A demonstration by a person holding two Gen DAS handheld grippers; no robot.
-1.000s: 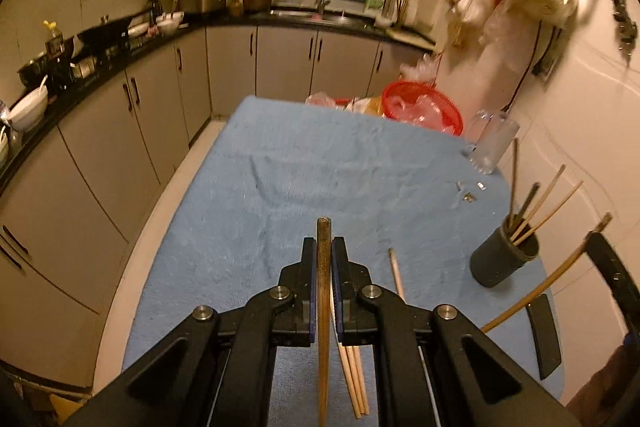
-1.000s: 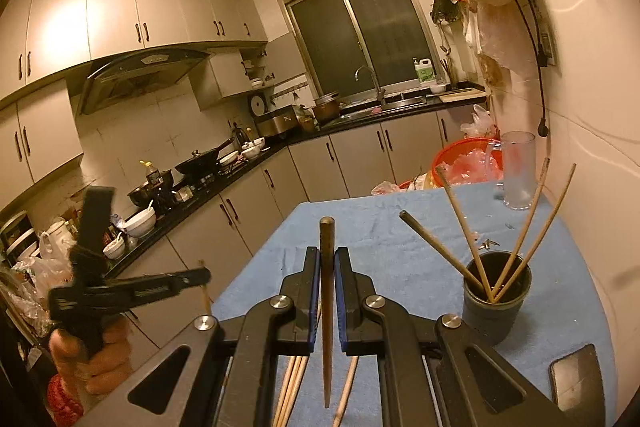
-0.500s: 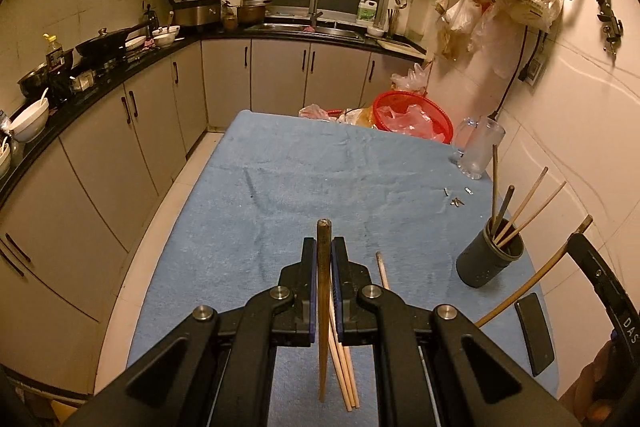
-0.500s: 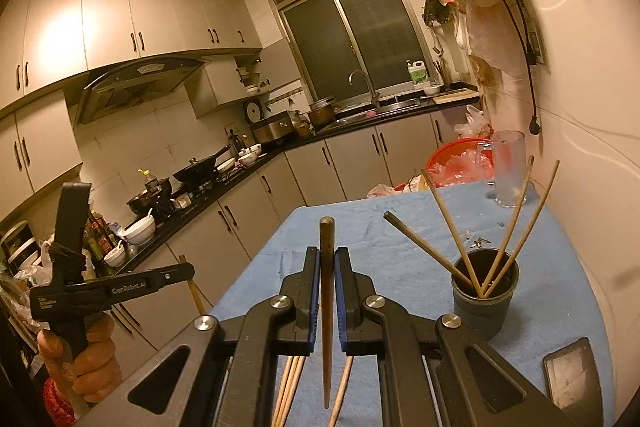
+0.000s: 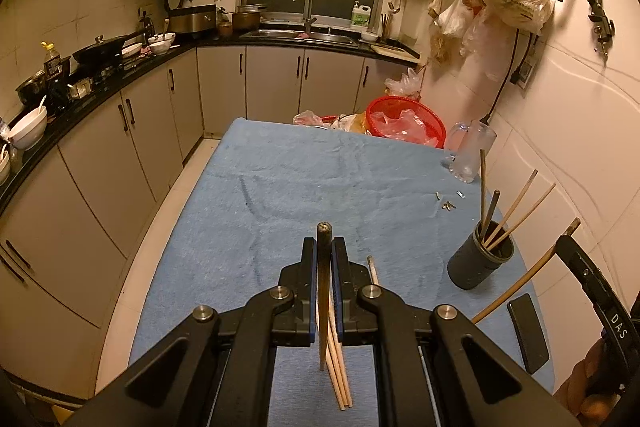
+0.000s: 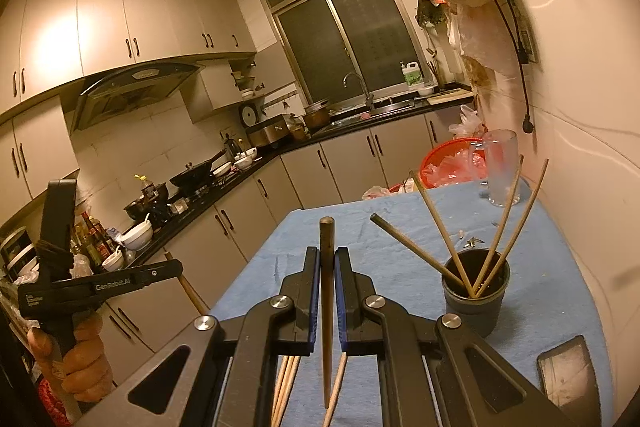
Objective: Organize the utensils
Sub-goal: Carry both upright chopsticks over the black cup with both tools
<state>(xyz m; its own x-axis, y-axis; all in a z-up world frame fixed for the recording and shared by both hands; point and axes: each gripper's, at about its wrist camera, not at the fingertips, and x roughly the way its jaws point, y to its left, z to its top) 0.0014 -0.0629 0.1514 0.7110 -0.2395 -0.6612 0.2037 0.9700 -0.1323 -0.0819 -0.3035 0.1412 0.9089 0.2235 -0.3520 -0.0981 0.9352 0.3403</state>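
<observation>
In the left wrist view my left gripper (image 5: 324, 247) is shut on a dark wooden chopstick (image 5: 323, 291) that stands upright between the pads, above the blue cloth. Loose chopsticks (image 5: 340, 371) lie on the cloth under it. A dark cup (image 5: 480, 261) with several chopsticks stands to the right. Beyond the cup my right gripper (image 5: 568, 247) holds a chopstick (image 5: 524, 271) slanting down. In the right wrist view the right gripper (image 6: 327, 255) is shut on that chopstick (image 6: 327, 327), left of the cup (image 6: 476, 293). A hand holds the left gripper (image 6: 176, 269) at far left.
A phone (image 5: 528, 331) lies near the table's right corner, close to the cup. A glass mug (image 5: 468, 153) and a red basket (image 5: 404, 121) with plastic bags stand at the table's far end. Small metal bits (image 5: 448, 203) lie on the cloth. Kitchen counters run along the left.
My left gripper has risen a little with its chopstick, so more of the kitchen shows above the table. The right gripper has stayed nearly still. Both grips are unchanged.
</observation>
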